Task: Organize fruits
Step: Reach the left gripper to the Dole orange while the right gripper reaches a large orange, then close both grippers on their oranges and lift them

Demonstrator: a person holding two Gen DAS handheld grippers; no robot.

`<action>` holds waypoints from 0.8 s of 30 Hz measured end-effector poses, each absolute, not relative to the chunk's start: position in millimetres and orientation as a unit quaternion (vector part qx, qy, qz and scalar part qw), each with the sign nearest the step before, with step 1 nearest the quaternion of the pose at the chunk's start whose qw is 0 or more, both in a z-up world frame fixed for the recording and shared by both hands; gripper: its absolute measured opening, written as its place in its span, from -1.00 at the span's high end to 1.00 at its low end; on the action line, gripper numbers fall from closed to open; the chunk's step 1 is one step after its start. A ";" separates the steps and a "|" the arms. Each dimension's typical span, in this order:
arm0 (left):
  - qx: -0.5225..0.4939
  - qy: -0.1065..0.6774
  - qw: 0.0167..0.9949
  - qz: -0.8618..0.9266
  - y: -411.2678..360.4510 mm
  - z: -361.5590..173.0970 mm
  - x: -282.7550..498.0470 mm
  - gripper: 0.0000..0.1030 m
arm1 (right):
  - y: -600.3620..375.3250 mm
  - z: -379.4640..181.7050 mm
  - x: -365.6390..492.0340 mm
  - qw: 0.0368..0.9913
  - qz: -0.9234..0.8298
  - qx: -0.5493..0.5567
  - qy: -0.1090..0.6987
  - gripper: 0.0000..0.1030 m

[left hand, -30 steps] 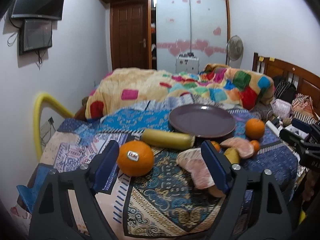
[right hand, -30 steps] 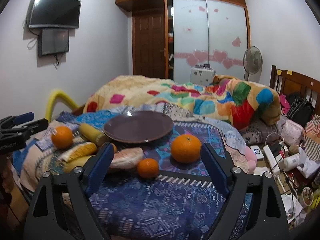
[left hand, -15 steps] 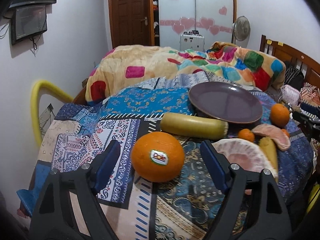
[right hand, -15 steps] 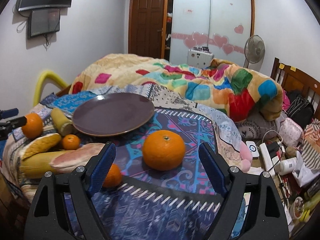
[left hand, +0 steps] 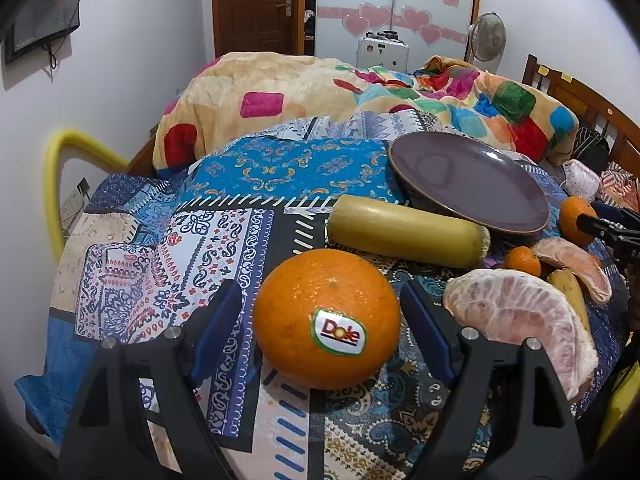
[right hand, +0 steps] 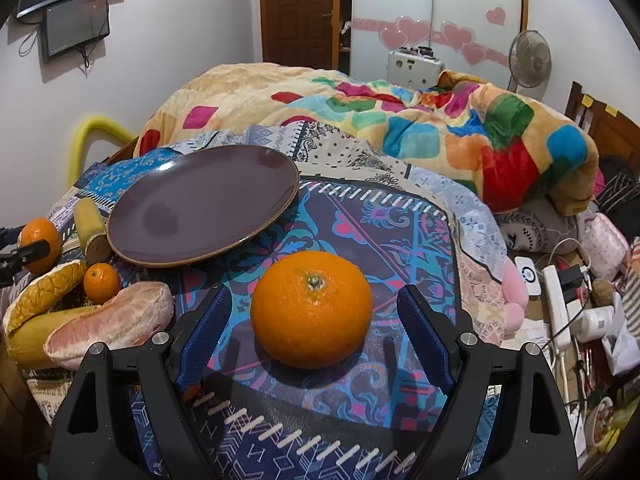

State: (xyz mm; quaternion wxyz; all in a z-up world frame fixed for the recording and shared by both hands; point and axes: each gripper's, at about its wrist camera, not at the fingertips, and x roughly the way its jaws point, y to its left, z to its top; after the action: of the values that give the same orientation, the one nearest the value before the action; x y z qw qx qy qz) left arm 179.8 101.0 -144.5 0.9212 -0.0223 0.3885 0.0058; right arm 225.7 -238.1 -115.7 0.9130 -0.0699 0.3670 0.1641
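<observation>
**Two oranges framed by parted jaws on the bed**

Left wrist view: the left gripper (left hand: 322, 320) is seen with its jaws apart, one blue pad on either side of a large orange (left hand: 326, 318) bearing a Dole sticker (left hand: 339, 332); narrow gaps are visible on both sides, so the fruit is not clamped. The orange is set on the patterned bedspread (left hand: 224, 248). Just behind it a yellow cylindrical piece of fruit (left hand: 404, 236) is laid crosswise, its far end tucked under the rim of a purple plate (left hand: 468, 180). To the right, a peeled pomelo segment (left hand: 524, 316) is found beside the right pad, with a second segment (left hand: 576, 264), a small mandarin (left hand: 522, 261) and a banana (left hand: 568, 292) beyond it. A multicoloured blanket (left hand: 360, 92) is heaped at the back.

Right wrist view: the right gripper (right hand: 314, 334) is likewise held with its jaws apart around a second large orange (right hand: 312, 308), stem upward, with clear space on each side. This second large orange is placed on the bedspread just in front of the plate (right hand: 204, 204). At the left, a pomelo segment (right hand: 116, 324), a mandarin (right hand: 102, 283) and the stickered orange (right hand: 40, 236) are grouped, the last partly hidden behind the other gripper's black tip
</observation>
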 end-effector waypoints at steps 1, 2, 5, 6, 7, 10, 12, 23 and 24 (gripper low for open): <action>-0.022 0.389 0.921 0.005 100.5 -145.0 179.9 -0.57 | -237.6 -115.3 226.4 0.912 0.163 -0.072 0.368 -0.61; -0.021 0.390 0.921 0.003 100.2 -145.7 180.4 -0.55 | -236.8 -115.1 228.0 0.912 0.162 -0.075 0.369 -0.61; -0.019 0.395 0.919 -0.001 99.7 -148.0 182.6 -0.43 | -235.7 -115.6 232.0 0.910 0.161 -0.083 0.373 -0.61; -0.021 0.397 0.918 -0.003 100.0 -148.7 183.4 -0.41 | -235.8 -116.5 234.0 0.908 0.162 -0.084 0.376 -0.57; -0.025 0.400 0.916 -0.008 100.8 -149.5 184.4 -0.37 | -235.5 -117.4 235.1 0.907 0.163 -0.086 0.378 -0.49; -0.038 0.402 0.915 -0.013 104.1 -150.0 185.4 -0.36 | -232.7 -120.8 239.8 0.900 0.170 -0.090 0.392 -0.30; -0.041 0.401 0.915 -0.014 105.0 -149.9 185.2 -0.35 | -231.9 -124.1 243.0 0.895 0.172 -0.087 0.403 -0.23; -0.031 0.392 0.919 -0.013 103.9 -136.3 180.6 -0.33 | -236.4 -117.9 241.0 0.894 0.179 -0.075 0.404 -0.21; -0.030 0.388 0.921 -0.013 103.7 -132.6 180.1 -0.33 | -236.4 -115.8 239.7 0.896 0.178 -0.078 0.400 -0.21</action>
State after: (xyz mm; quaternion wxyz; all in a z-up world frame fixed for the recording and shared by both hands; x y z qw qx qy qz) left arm 180.1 103.7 -132.6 0.9210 -0.0298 0.3883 -0.0132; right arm 239.7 -236.4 -115.8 0.8957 -0.0775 0.3998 0.1784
